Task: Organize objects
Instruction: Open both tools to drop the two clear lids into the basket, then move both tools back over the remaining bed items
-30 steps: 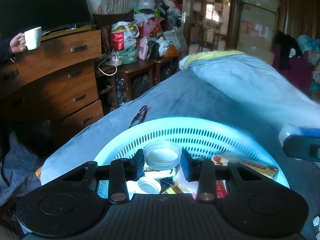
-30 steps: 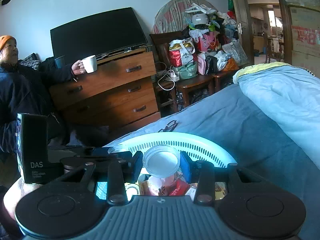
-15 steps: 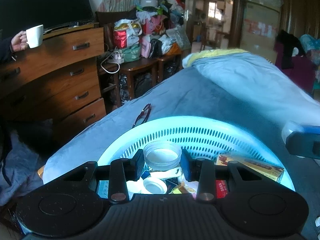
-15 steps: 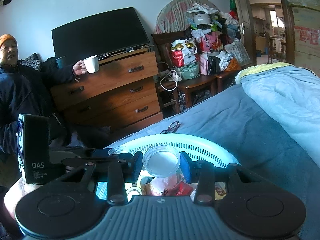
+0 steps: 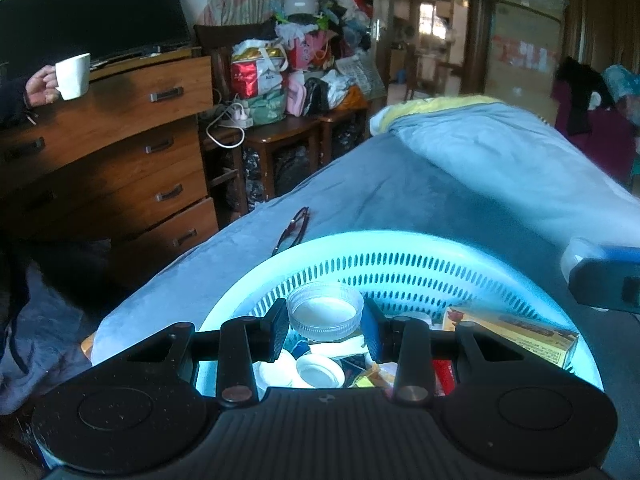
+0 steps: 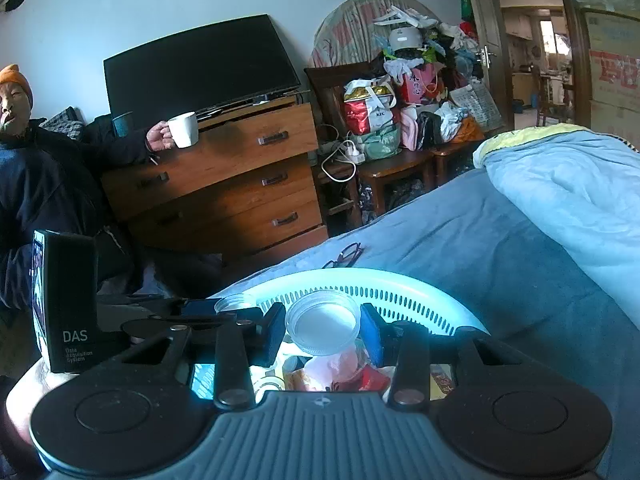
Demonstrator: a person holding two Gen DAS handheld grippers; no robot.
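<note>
Two grippers each pinch a clear round lid over a pale blue basket (image 5: pixel 400 248) that sits on a blue bedspread (image 5: pixel 400 192). Left gripper (image 5: pixel 325 326): its jaws are closed about halfway onto a lid (image 5: pixel 325 312), both pads touching the rim, the lid's open side facing up. Below it, inside the basket, lie a white cap (image 5: pixel 320 374), some packets and, to the right, a yellow and red box (image 5: pixel 516 330). Ahead of the basket and a little left, folded glasses (image 5: pixel 292 230) rest on the bedspread. Right gripper (image 6: pixel 322 330): its jaws are likewise partly closed on a second lid (image 6: pixel 322 322), held level above the basket's near side, with a pink bag (image 6: pixel 340 364) and other wrappers beneath it. Left of this gripper the other one shows, carrying a black DAS unit (image 6: pixel 66 300). Farther off to the left, a seated person holds a white mug (image 6: pixel 184 130) beside a wooden dresser (image 6: pixel 240 176).
</note>
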